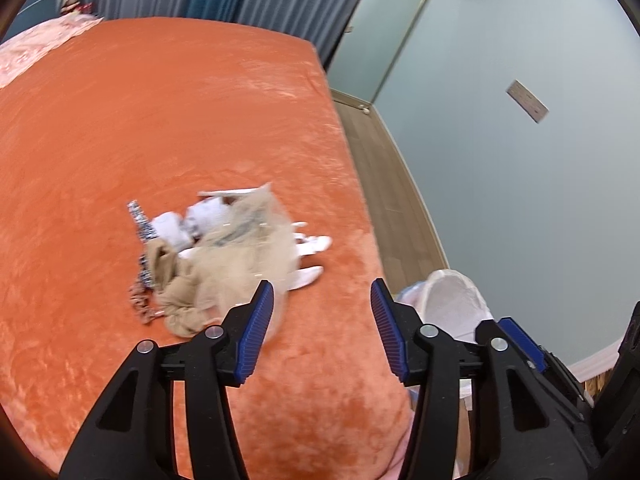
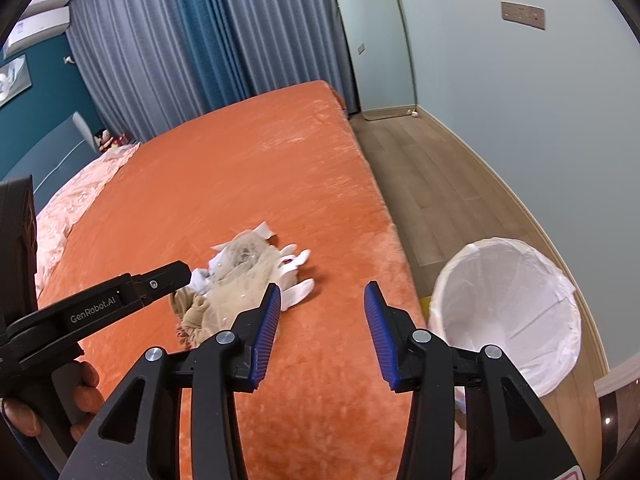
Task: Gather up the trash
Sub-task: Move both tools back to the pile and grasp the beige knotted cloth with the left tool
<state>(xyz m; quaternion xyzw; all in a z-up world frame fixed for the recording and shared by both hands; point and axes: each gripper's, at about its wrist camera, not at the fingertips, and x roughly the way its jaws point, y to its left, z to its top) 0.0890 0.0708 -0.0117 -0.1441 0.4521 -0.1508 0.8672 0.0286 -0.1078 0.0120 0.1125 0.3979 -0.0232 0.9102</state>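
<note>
A heap of trash (image 1: 224, 256) lies on the orange bed cover (image 1: 160, 120): beige crumpled fabric, white tissue wads, a clear plastic bag and a patterned strip. The same trash heap (image 2: 244, 280) shows in the right wrist view, near the bed's right edge. My left gripper (image 1: 322, 300) hovers over the cover just right of the heap, its jaws apart with nothing between them. My right gripper (image 2: 320, 304) hangs over the bed beside the heap, jaws apart and empty. The left gripper's body (image 2: 100, 304) reaches in from the left, held by a hand (image 2: 48, 404).
A white-lined waste bin (image 2: 508, 308) stands on the wooden floor (image 2: 432, 168) to the right of the bed, also seen as the bin (image 1: 452, 304) behind the left gripper. A pink quilt (image 2: 76, 200) lies at the bed's head. Curtains (image 2: 180, 40) and a mirror (image 2: 376, 40) are behind.
</note>
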